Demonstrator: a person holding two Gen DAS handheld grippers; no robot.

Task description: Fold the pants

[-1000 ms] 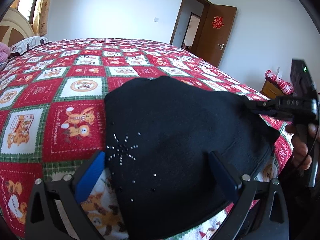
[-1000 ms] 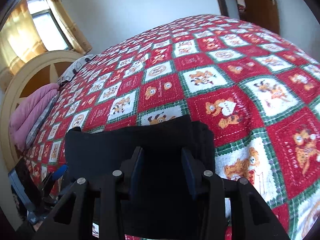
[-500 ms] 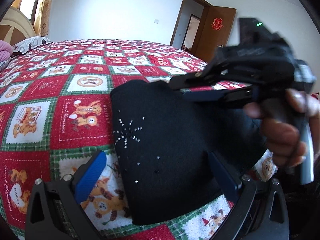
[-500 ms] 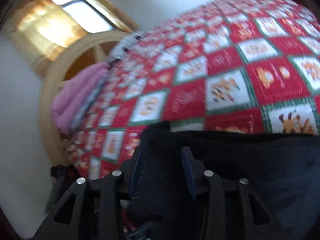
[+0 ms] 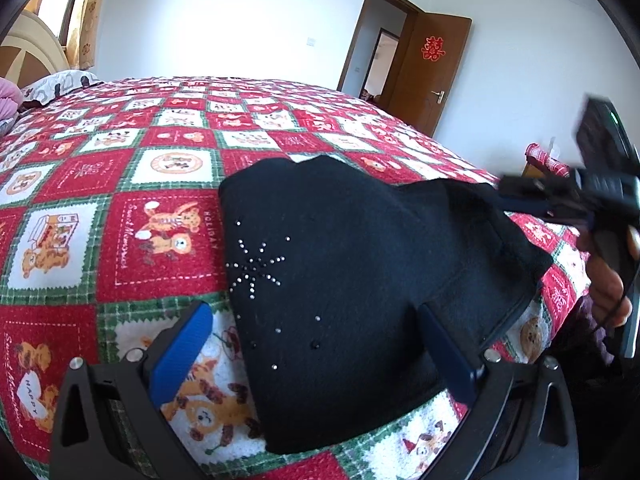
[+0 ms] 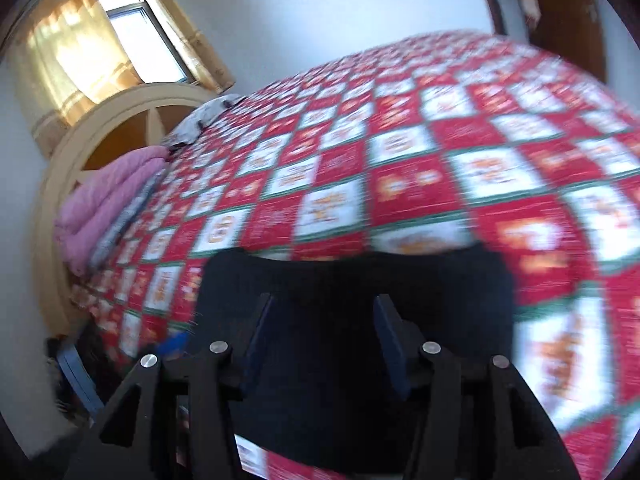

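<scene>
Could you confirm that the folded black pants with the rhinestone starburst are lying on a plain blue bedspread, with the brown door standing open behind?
Not quite: the bedspread is not plain blue but a red, white and green patchwork with bear pictures, as the left wrist view shows. The rest holds: the folded black pants with the rhinestone starburst lie on it, and the brown door stands open behind.

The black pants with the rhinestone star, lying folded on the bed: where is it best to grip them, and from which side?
Probably the thick folded edge at the right of the black rhinestone-star fabric pants, coming from the right side: there the layers stack and lift slightly off the red checked quilt, so a claw could pinch them all.
</scene>
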